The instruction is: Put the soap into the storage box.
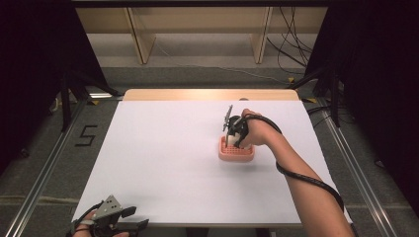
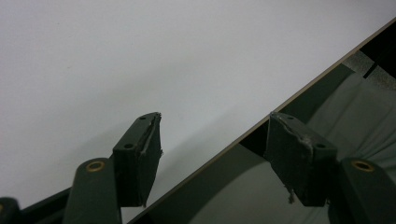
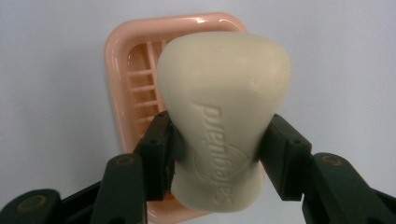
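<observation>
Two grippers appear in the high view, well apart: the right gripper (image 1: 232, 134) is held by the person's right hand (image 1: 254, 129) over a pink soap dish (image 1: 236, 152) that sits on the white table (image 1: 163, 163), right of its centre, while the left gripper (image 1: 129, 220) rests at the near left corner of the table, its grey three-cornered plate on top. A black cable (image 1: 306, 180) loops from the right gripper along the forearm. Beyond the table's far edge lie grey floor, wooden frame legs (image 1: 141, 42) and loose black wires (image 1: 291, 47); a number 5 (image 1: 85, 135) is marked on the floor to the left. Nothing else lies on the white surface near the dish. In the left gripper view, the left gripper (image 2: 215, 156) has its jaws spread wide with nothing between them; one jaw hangs over the white table top, the other past the table's edge (image 2: 261, 126), which runs diagonally across, with grey floor below. In the right gripper view, the right gripper (image 3: 217, 156) pinches a cream bar of soap (image 3: 224, 107) at its narrow waist, both pads pressed against its sides. The bar carries an embossed "safeguard" mark and covers much of the soap dish (image 3: 123, 74) beneath it, whose slatted bottom shows at the left; whether the bar touches the dish cannot be told.
</observation>
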A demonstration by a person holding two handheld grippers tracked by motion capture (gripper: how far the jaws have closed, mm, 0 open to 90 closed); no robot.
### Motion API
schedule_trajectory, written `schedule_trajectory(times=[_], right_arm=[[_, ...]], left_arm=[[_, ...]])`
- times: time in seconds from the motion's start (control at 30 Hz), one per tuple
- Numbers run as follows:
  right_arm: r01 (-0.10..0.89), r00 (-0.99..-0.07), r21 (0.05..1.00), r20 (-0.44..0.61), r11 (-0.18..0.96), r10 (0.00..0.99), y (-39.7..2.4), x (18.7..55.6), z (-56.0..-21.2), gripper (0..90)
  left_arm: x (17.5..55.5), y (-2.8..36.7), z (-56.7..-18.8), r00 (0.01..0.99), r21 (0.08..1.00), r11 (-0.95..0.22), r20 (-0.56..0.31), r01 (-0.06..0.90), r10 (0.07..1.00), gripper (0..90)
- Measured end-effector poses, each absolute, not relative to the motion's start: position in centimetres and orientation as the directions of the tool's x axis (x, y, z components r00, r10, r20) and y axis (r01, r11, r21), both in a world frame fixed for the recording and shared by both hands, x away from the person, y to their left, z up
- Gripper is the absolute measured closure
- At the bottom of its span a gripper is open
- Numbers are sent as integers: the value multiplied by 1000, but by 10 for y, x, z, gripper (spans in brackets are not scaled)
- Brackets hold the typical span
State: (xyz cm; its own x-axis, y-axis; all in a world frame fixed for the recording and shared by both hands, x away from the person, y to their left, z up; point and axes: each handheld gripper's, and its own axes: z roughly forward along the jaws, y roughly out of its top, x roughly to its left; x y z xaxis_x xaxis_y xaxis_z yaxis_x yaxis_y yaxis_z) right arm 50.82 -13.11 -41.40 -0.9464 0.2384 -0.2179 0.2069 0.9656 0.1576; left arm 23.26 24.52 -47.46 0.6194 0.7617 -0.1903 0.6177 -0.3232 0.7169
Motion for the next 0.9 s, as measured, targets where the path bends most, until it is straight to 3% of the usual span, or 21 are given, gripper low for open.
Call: schedule_trajectory(times=[0.9], right_arm=[[195, -947, 141, -232, 971, 224, -132, 511, -421, 504]], left_arm=[[233, 245, -475, 622, 717, -326, -188, 616, 760, 352]])
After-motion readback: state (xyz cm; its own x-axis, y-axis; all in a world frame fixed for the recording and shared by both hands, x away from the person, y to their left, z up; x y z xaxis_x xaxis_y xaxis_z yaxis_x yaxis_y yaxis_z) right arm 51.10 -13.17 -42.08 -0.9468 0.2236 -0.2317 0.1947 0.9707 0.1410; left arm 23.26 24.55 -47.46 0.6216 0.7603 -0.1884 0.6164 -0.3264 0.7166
